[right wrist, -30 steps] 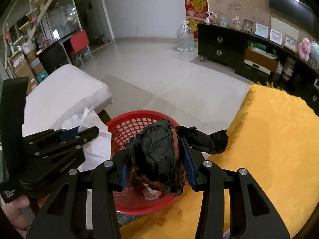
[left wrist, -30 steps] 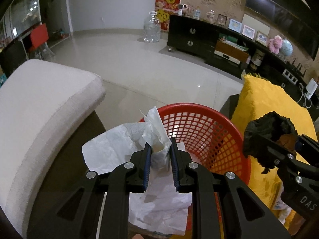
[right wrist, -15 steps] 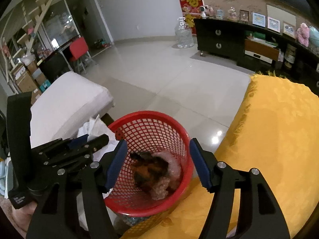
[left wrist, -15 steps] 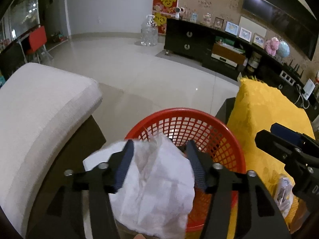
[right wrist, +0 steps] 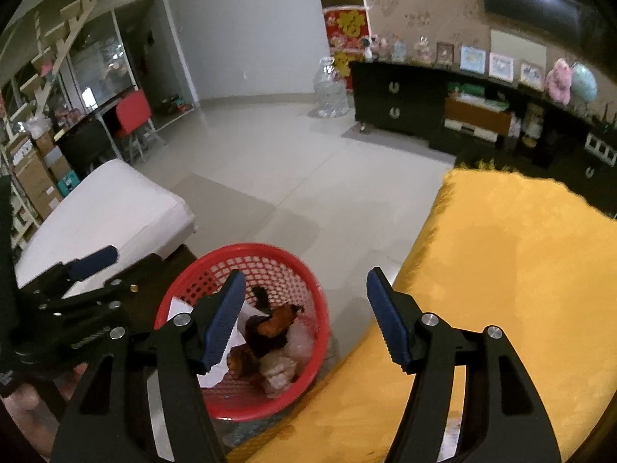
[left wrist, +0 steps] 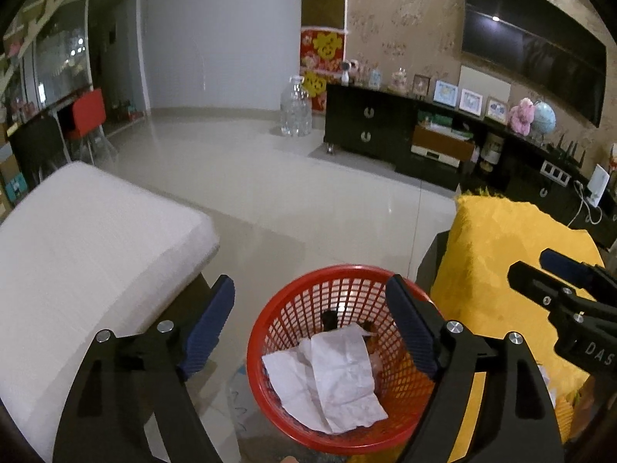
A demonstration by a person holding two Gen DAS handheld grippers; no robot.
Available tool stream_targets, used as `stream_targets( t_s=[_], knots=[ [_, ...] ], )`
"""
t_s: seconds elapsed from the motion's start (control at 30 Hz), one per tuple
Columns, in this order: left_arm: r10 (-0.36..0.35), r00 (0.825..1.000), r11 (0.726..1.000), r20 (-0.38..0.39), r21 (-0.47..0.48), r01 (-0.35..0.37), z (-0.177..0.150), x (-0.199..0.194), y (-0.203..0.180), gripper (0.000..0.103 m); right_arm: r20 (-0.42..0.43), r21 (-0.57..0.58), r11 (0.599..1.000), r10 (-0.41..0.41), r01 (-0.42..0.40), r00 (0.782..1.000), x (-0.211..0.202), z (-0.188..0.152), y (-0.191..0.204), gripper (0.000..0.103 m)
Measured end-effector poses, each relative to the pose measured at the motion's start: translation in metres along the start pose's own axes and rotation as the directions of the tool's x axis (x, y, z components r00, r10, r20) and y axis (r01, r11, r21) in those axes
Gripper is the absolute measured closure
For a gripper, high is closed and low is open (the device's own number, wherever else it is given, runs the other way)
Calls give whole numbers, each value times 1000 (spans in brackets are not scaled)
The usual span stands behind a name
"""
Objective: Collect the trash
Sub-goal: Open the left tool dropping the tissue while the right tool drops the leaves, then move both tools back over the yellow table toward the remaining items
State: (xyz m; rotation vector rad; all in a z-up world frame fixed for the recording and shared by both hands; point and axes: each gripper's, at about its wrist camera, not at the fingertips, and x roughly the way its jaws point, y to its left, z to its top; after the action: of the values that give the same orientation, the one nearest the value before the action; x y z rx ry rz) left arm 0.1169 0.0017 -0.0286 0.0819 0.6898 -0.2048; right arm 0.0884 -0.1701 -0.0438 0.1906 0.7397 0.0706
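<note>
A red mesh basket (left wrist: 347,281) stands on the floor below both grippers; it also shows in the right wrist view (right wrist: 270,256). White crumpled paper (left wrist: 331,382) lies inside it, over dark trash. In the right wrist view the black and brown crumpled trash (right wrist: 272,328) lies in the basket beside the paper. My left gripper (left wrist: 310,308) is open and empty above the basket. My right gripper (right wrist: 306,301) is open and empty above the basket's right rim; it also shows at the right of the left wrist view (left wrist: 563,281).
A yellow cloth-covered surface (right wrist: 501,289) lies right of the basket. A white cushioned seat (left wrist: 77,254) stands to the left. Glossy tile floor (left wrist: 289,193) stretches ahead to a black cabinet (left wrist: 385,127) and a water jug (left wrist: 295,108).
Both grippers opened and let go. The white paper dropped from my left gripper and the black trash from my right, both into the red basket. Both grippers have risen above it.
</note>
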Motion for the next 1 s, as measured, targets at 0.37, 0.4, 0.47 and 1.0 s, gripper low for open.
stream_targets(
  t_s=[0.37, 0.4, 0.47, 1.0],
  knots=[
    [-17, 998, 1000, 52, 12, 17, 4, -23, -10, 20, 126, -26, 994, -98, 102, 987, -54, 7, -13, 31],
    [-21, 998, 1000, 55, 15, 21, 4, -25, -11, 20, 137, -26, 993, -108, 112, 985, -60, 7, -14, 30],
    [-31, 998, 999, 61, 20, 29, 4, -28, -14, 20, 153, -24, 991, -126, 131, 980, -70, 6, -19, 30],
    [-131, 989, 990, 75, 70, 126, -1, -48, -54, 18, 211, 52, 955, -295, 291, 932, -136, -28, -62, 17]
  ],
)
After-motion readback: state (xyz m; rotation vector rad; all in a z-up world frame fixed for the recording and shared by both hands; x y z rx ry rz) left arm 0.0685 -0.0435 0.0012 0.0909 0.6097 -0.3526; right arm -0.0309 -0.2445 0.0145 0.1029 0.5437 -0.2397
